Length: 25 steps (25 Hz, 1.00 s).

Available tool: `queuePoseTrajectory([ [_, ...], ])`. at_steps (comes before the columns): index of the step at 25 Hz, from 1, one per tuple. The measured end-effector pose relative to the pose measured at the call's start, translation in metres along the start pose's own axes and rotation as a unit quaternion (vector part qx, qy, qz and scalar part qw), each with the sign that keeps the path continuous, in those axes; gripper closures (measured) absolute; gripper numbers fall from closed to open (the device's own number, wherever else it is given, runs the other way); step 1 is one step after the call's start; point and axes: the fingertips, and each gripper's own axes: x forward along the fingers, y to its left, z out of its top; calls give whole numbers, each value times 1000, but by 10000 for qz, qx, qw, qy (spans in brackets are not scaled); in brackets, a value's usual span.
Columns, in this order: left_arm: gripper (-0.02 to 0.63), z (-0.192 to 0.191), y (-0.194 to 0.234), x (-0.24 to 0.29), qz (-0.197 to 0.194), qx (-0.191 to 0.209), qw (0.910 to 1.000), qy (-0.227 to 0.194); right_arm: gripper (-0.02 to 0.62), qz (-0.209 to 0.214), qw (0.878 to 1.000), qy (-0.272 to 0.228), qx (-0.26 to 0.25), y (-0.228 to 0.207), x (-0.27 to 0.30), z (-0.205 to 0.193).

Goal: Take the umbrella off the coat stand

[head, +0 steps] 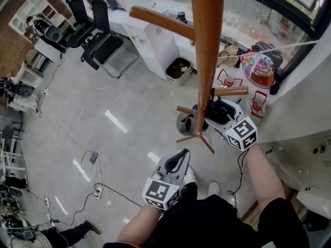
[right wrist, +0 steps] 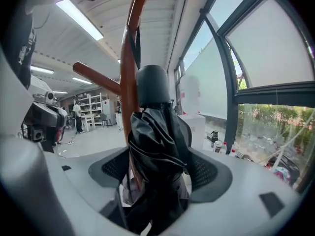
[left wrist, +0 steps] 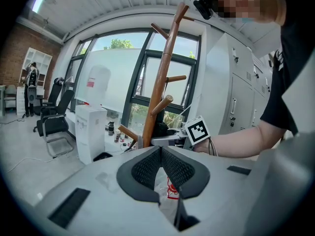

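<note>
A wooden coat stand [head: 206,50] rises close in front of me, its pegs sticking out sideways. A folded black umbrella [right wrist: 157,146] hangs against the pole [right wrist: 129,63]. In the head view it shows as a dark bundle [head: 221,107] beside the stand's lower pegs. My right gripper [right wrist: 160,168] reaches around the umbrella with its jaws spread wide. The fabric sits between the pads, and I see no pad pressing on it. My left gripper [head: 182,154] hangs lower and nearer to me, with its pads [left wrist: 147,168] closed together on nothing. It points toward the stand [left wrist: 160,92].
A bin [head: 178,67] and a white cabinet [head: 150,40] stand behind the stand's base. Office chairs [head: 106,48] are at the back left. Cables [head: 95,159] trail over the floor on the left. A colourful bag [head: 258,68] lies by the window, and white cupboards [left wrist: 236,97] line the right.
</note>
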Motion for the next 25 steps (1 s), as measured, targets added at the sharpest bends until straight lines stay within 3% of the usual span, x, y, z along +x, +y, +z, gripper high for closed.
queuePoseTrajectory([
  [6, 580, -2, 2, -1, -13, 46, 10000, 45, 196, 569, 9982, 77, -152, 0, 5, 0],
  [13, 581, 0, 0, -2, -23, 86, 9999, 67, 201, 826, 9963, 126, -184, 0, 8, 0],
  [15, 580, 1, 0, -4, -17, 92, 9999, 67, 228, 792, 9964, 170, -235, -1, 6, -1],
  [16, 580, 1, 0, -4, -12, 89, 9999, 64, 280, 745, 9967, 189, -267, -3, 5, -2],
  [25, 580, 4, -9, -12, -7, 109, 9999, -20, 308, 138, 9997, 172, -51, -2, -3, -3],
])
